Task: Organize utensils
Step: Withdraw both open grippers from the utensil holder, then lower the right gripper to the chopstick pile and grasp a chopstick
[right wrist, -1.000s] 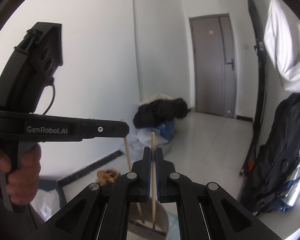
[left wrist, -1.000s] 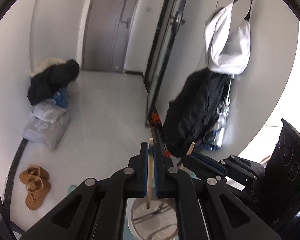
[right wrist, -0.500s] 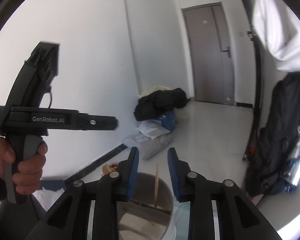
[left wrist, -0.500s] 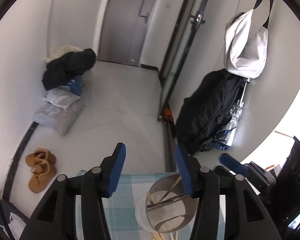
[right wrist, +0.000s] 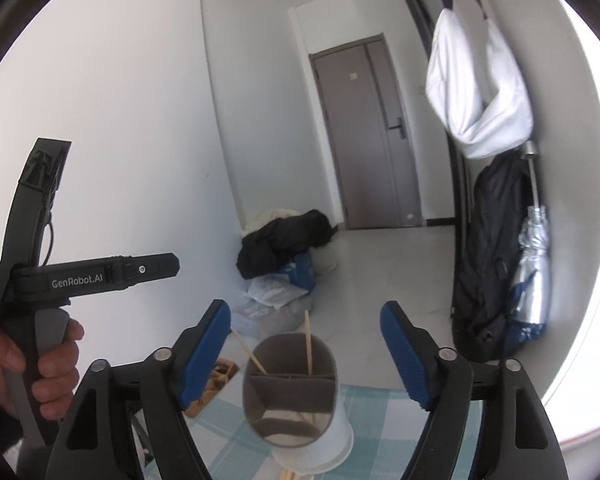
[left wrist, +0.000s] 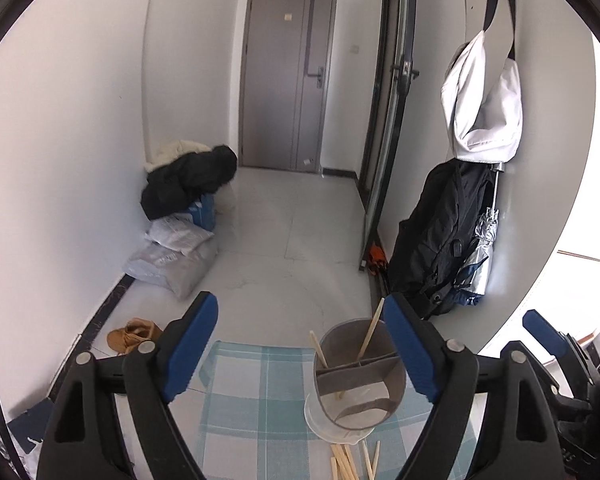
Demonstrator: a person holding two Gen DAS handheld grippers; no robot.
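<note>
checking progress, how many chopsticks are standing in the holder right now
2, both in the utensil holder: one chopstick leans left at the left side, the other chopstick leans right beside it. More loose sticks lie on the cloth in front, partly cut off.

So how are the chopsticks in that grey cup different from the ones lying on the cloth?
The chopsticks in the holder stand tilted, leaning on the rim and divider, while the loose chopsticks lie flat on the checked cloth. Two are in the holder, spread apart; the loose ones are bunched in front of it, partly out of view. All look like plain pale wood.
</note>
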